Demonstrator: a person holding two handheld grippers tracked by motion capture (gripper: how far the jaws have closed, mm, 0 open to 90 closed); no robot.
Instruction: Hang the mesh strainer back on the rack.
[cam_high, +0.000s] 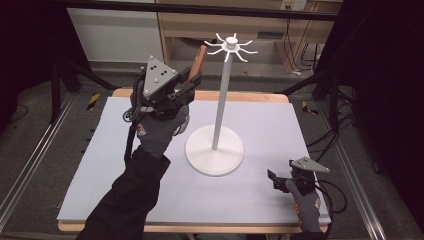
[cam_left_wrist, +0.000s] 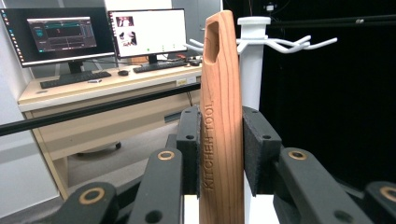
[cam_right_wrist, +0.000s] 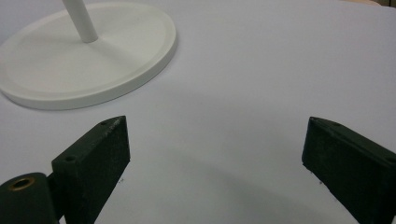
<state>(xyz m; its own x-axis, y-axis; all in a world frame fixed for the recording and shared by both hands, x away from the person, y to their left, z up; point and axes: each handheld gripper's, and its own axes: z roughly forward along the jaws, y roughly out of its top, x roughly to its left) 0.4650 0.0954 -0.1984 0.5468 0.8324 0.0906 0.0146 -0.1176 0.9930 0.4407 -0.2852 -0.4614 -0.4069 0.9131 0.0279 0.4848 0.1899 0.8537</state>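
We see the white stand (cam_high: 216, 145) with its hooked top (cam_high: 230, 46) rising just beyond and to the right of our left gripper (cam_high: 192, 82), its round base well ahead of our right gripper (cam_high: 273, 178). Our left gripper is clenched on the wooden handle (cam_left_wrist: 220, 116), which stands upright between its pads, slotted end level with the hooks. Our right gripper rests low over the table (cam_right_wrist: 261, 70), jaws spread wide and holding nothing.
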